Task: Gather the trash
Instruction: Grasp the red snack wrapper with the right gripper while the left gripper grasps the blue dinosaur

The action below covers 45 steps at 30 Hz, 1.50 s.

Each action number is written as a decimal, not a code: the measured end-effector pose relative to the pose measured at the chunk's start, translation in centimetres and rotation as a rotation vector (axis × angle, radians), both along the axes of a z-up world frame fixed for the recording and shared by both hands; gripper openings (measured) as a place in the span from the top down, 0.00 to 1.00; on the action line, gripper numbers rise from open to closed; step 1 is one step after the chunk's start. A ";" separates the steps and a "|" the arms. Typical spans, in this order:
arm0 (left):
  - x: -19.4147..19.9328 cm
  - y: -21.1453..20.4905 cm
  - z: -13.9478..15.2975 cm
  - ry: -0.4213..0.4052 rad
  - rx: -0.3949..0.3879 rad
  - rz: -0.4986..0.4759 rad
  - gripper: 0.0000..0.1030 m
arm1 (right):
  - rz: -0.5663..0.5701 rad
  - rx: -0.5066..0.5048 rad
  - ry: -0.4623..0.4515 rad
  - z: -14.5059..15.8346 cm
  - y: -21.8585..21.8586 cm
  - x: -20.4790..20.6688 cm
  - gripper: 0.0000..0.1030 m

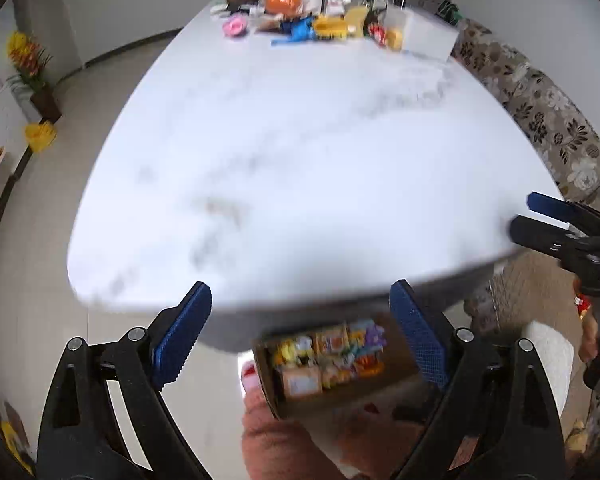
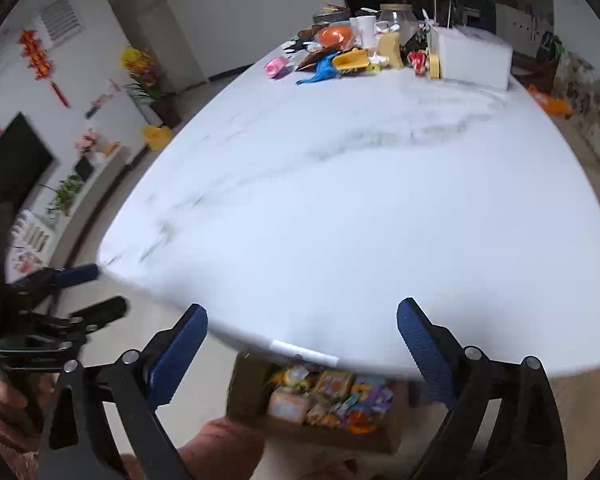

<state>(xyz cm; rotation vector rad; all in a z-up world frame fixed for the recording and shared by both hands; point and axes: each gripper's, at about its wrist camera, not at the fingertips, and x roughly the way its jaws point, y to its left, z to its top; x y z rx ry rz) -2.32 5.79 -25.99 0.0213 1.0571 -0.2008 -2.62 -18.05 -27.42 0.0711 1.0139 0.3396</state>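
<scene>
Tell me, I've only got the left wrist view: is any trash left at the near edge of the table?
Observer: Possibly. The right wrist view shows a small white strip at the near edge of the table, above the cardboard box.
Operator: Is the right gripper free to take it?
Observer: Yes. The right gripper has its fingers wide apart with nothing between them.
Operator: Anything off the table I'm missing?
Observer: An orange item lies beyond the far right edge of the table. It is too blurred to identify.
</scene>
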 end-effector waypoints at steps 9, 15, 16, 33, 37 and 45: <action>10.8 6.0 -1.9 0.078 -0.109 -0.074 0.14 | -0.095 0.002 -0.015 1.3 6.8 19.7 0.08; 14.9 9.7 -2.5 0.112 -0.155 -0.101 0.14 | -0.248 0.367 0.079 -0.1 7.9 34.4 0.09; 15.3 10.3 -2.8 0.121 -0.161 -0.097 0.14 | -0.282 0.453 0.094 -0.4 7.9 35.9 0.11; 19.3 16.9 -4.3 0.179 -0.222 -0.055 0.14 | -0.683 0.786 0.130 -6.2 9.1 47.8 0.95; 20.5 16.0 -3.6 0.174 -0.242 -0.089 0.14 | -0.569 0.712 0.061 -2.4 7.4 43.8 0.96; 31.8 7.8 -2.5 0.100 -0.223 -0.202 0.14 | -0.514 0.735 -0.038 4.6 1.0 26.0 0.96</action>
